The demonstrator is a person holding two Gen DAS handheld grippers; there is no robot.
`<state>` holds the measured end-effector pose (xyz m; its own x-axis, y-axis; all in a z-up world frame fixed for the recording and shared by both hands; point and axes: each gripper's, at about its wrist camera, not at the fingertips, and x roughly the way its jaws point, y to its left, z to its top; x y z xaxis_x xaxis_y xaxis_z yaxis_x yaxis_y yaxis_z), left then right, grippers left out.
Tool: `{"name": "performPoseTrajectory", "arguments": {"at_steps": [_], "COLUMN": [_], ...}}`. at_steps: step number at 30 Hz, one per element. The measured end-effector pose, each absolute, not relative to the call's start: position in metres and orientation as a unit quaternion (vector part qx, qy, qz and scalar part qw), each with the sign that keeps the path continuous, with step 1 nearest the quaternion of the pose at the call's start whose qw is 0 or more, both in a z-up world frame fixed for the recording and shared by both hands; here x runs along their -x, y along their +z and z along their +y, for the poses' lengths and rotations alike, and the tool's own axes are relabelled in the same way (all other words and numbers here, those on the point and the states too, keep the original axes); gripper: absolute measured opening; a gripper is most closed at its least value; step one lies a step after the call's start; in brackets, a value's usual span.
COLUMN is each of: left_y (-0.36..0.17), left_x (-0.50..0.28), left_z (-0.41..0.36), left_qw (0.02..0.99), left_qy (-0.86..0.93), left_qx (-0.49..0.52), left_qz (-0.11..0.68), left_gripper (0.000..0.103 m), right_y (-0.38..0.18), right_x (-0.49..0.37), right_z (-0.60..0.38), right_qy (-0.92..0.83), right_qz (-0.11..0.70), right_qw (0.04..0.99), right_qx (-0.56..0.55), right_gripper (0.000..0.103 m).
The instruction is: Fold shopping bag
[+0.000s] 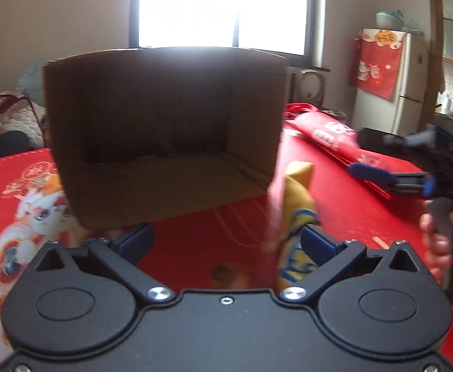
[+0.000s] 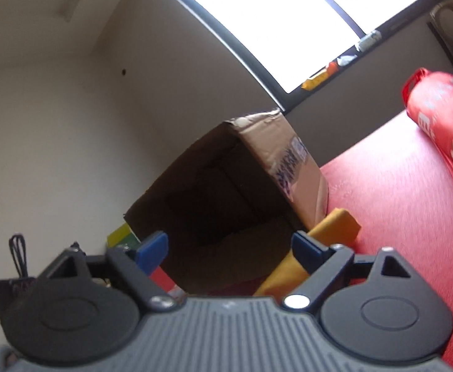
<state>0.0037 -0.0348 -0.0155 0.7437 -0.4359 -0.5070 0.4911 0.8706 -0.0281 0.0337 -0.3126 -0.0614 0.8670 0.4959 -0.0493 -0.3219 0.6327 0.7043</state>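
Observation:
A folded yellow shopping bag (image 1: 297, 214) with blue print stands tilted on the red tablecloth (image 1: 335, 217), leaning against the right fingertip (image 1: 316, 243) of my left gripper (image 1: 226, 238). That gripper is open, its fingers wide apart and not clamping the bag. A red shopping bag (image 1: 328, 133) with white print lies flat farther right. My right gripper (image 1: 369, 170) hovers near it, held by a hand (image 1: 434, 241). In the right wrist view the right gripper (image 2: 229, 248) is open; the yellow bag (image 2: 335, 226) sits beside its right finger and the red bag (image 2: 443, 124) lies beyond.
A cardboard box (image 1: 164, 130) lies on its side directly ahead, its dark opening facing me (image 2: 242, 201). A fridge (image 1: 412, 77) draped in red cloth stands at the far right, a quilted bag (image 1: 3, 114) at the far left. A bright window is behind.

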Motion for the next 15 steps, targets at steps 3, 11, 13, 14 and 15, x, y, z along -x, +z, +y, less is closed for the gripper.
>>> {"name": "performPoseTrajectory", "arguments": {"at_steps": [3,11,13,14,15], "left_y": [-0.030,-0.047,-0.051,-0.053,-0.054], "left_x": [0.008,0.006,0.006,0.007,0.007], "left_z": [-0.065,-0.101,-0.102,-0.103,-0.103], "left_qw": [0.921,0.895,0.897,0.898,0.899], "left_qy": [-0.250,-0.273,-0.265,-0.262,-0.258], "left_qx": [-0.068,-0.108,-0.109,-0.109,-0.109], "left_qz": [0.292,0.336,0.336,0.336,0.336], "left_gripper": [0.103,0.103,0.103,0.103,0.103], "right_y": [-0.067,-0.071,-0.068,-0.067,-0.066], "right_x": [-0.033,-0.029,-0.026,-0.027,-0.027], "right_z": [-0.321,-0.332,-0.331,-0.331,-0.332], "right_qy": [0.236,0.252,0.252,0.250,0.248], "right_qz": [0.127,0.137,0.132,0.130,0.128], "right_qw": [0.885,0.866,0.869,0.872,0.872], "right_qx": [-0.381,-0.410,-0.405,-0.401,-0.401], "right_gripper": [0.089,0.089,0.089,0.089,0.089]}}
